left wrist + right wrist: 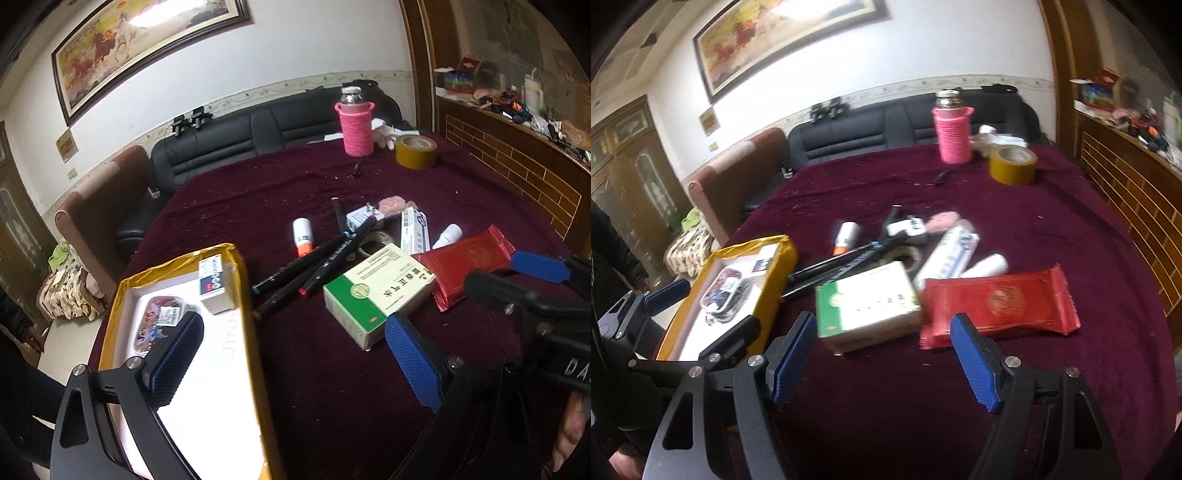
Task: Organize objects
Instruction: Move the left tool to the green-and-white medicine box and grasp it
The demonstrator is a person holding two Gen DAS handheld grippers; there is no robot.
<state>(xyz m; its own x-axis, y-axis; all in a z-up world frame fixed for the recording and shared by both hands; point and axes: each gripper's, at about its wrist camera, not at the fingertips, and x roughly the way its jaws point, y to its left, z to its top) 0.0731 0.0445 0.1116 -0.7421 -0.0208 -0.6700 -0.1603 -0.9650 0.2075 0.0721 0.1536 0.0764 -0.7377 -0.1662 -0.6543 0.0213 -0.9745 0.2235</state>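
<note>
On the dark red tablecloth [332, 369] lies a heap of things: a green-and-white medicine box [376, 291], a red foil packet [465, 266], several black markers [314, 258], an orange-capped white tube [303, 236] and a white-and-blue carton [415, 229]. A yellow box [248, 295] on the left holds a small patterned case [159, 325] and a little white carton [216, 284]. My left gripper [293, 358] is open, one finger over the yellow box, the other beside the medicine box. My right gripper [884, 362] is open and empty, just short of the medicine box [868, 310] and red packet [997, 306].
At the table's far side stand a bottle in a pink knitted sleeve [356, 125] and a yellow tape roll [415, 151]. A black sofa [240, 144] lies behind, a cluttered wooden counter [517, 155] on the right. A person in dark clothes [613, 258] stands left.
</note>
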